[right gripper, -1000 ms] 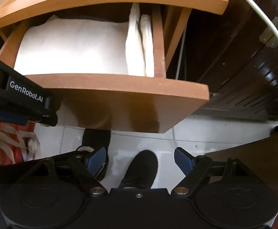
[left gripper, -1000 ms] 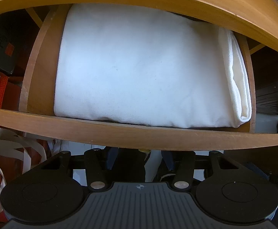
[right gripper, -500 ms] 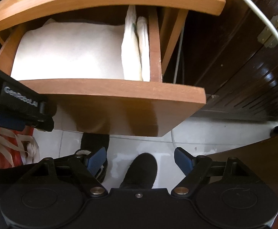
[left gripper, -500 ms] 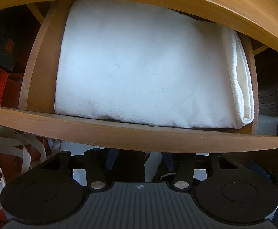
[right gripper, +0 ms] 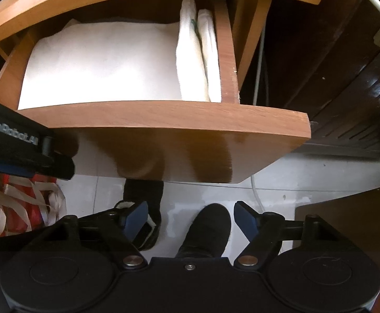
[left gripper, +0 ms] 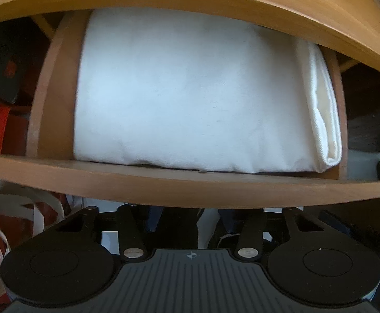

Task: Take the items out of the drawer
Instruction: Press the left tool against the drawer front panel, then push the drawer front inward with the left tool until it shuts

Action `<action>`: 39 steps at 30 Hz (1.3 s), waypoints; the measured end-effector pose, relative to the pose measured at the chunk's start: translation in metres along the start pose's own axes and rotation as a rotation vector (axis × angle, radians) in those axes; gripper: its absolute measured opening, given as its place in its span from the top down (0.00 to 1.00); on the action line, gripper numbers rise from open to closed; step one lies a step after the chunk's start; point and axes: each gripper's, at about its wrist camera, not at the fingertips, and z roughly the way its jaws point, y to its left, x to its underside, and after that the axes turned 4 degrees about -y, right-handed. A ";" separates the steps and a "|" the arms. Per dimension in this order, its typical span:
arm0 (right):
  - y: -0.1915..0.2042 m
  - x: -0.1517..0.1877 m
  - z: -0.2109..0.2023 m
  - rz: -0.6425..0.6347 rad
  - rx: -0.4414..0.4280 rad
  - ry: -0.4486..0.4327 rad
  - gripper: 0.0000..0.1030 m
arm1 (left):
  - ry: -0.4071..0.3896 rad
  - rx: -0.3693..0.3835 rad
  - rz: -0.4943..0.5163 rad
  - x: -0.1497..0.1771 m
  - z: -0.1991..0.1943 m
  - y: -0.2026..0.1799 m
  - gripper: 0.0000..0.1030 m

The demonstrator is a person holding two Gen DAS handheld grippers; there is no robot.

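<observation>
The wooden drawer (left gripper: pixel 164 182) stands pulled out under the desk top. A folded white cloth (left gripper: pixel 190 91) fills most of it, with its folded edges against the right wall. From the right wrist view the same cloth (right gripper: pixel 101 65) lies flat beside two upright folded white pieces (right gripper: pixel 192 57). My left gripper (left gripper: pixel 190 210) hangs straight down just in front of the drawer front, which hides its fingertips; its jaws are closing with nothing seen between them. My right gripper (right gripper: pixel 191 216) hovers over the floor before the drawer, blue pads (right gripper: pixel 137 216) apart, jaws closing on nothing.
A person's two black shoes (right gripper: pixel 205 229) stand on the white tiled floor below the right gripper. A red bag with white ribbon handles (right gripper: pixel 15 208) sits at the left. Dark wooden cabinet doors (right gripper: pixel 346 78) and a white cable (right gripper: pixel 260 65) are at the right.
The right gripper's blue pads have drawn slightly closer together. The right view now shows a little more of the drawer's inside. The left view is almost unchanged.
</observation>
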 end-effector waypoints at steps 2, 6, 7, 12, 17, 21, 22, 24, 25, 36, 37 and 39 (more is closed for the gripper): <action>0.000 0.001 -0.001 0.005 -0.005 -0.005 0.35 | 0.002 0.006 0.004 -0.001 0.001 -0.003 0.61; -0.001 -0.001 0.001 0.013 -0.007 -0.006 0.42 | 0.007 0.029 0.005 -0.001 0.009 -0.005 0.69; -0.001 -0.001 0.002 0.013 -0.008 -0.004 0.42 | 0.008 0.029 0.009 -0.001 0.011 -0.006 0.71; -0.001 -0.004 0.004 0.016 -0.011 -0.003 0.47 | 0.014 0.001 0.021 -0.002 0.018 -0.007 0.84; 0.001 -0.006 0.002 0.018 -0.028 -0.015 0.51 | 0.009 -0.019 0.052 -0.001 0.018 -0.010 0.87; 0.001 -0.009 0.000 0.023 -0.041 -0.027 0.55 | 0.004 -0.021 0.069 0.000 0.018 -0.012 0.87; 0.002 -0.010 -0.001 0.024 -0.045 -0.035 0.55 | 0.003 -0.019 0.070 0.000 0.018 -0.011 0.87; 0.003 -0.011 -0.002 0.019 -0.049 -0.041 0.56 | 0.000 -0.020 0.076 0.000 0.017 -0.011 0.87; 0.003 -0.012 -0.002 0.016 -0.051 -0.045 0.56 | -0.001 -0.021 0.079 0.000 0.017 -0.011 0.87; 0.004 -0.022 -0.007 0.011 -0.065 -0.073 0.55 | -0.004 -0.023 0.087 -0.002 0.015 -0.013 0.87; 0.004 -0.022 -0.008 0.003 -0.064 -0.082 0.55 | -0.008 -0.021 0.088 -0.003 0.015 -0.013 0.87; 0.005 -0.024 -0.009 -0.012 -0.062 -0.092 0.55 | -0.022 -0.027 0.094 -0.004 0.012 -0.014 0.87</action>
